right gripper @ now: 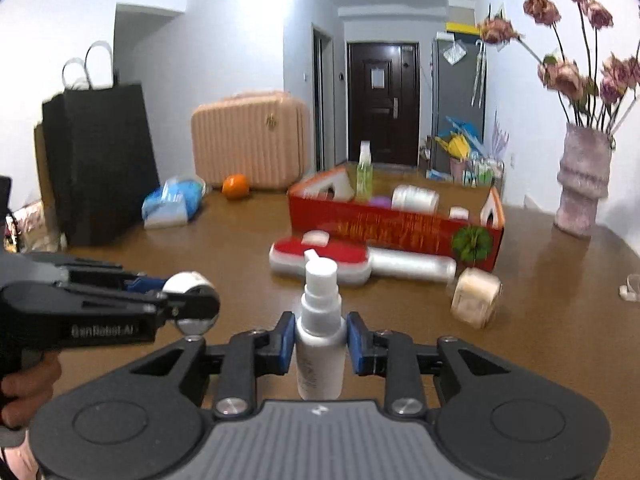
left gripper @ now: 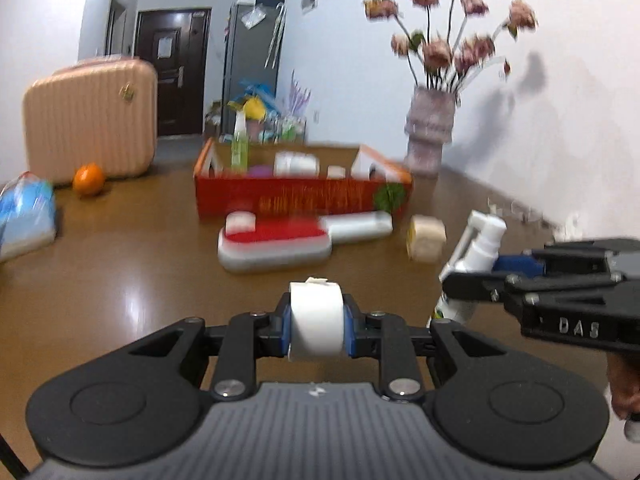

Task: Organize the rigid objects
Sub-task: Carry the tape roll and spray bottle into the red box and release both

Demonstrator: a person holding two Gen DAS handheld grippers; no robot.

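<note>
My left gripper (left gripper: 316,322) is shut on a white tape roll (left gripper: 316,316) and holds it above the brown table; it also shows at the left of the right wrist view (right gripper: 188,300). My right gripper (right gripper: 320,340) is shut on a white spray bottle (right gripper: 320,328), upright; it shows at the right of the left wrist view (left gripper: 476,256). Ahead stands an open red box (left gripper: 304,196) holding a green bottle (left gripper: 239,148), a white jar (left gripper: 296,163) and other small items. In front of it lie a red-and-silver lint brush (left gripper: 280,240) and a cream roll (left gripper: 426,238).
A pink vase of flowers (left gripper: 430,128) stands right of the box by the wall. A pink suitcase (left gripper: 90,120), an orange (left gripper: 88,179) and a blue-white packet (left gripper: 24,216) are at the left. A black paper bag (right gripper: 96,164) stands far left.
</note>
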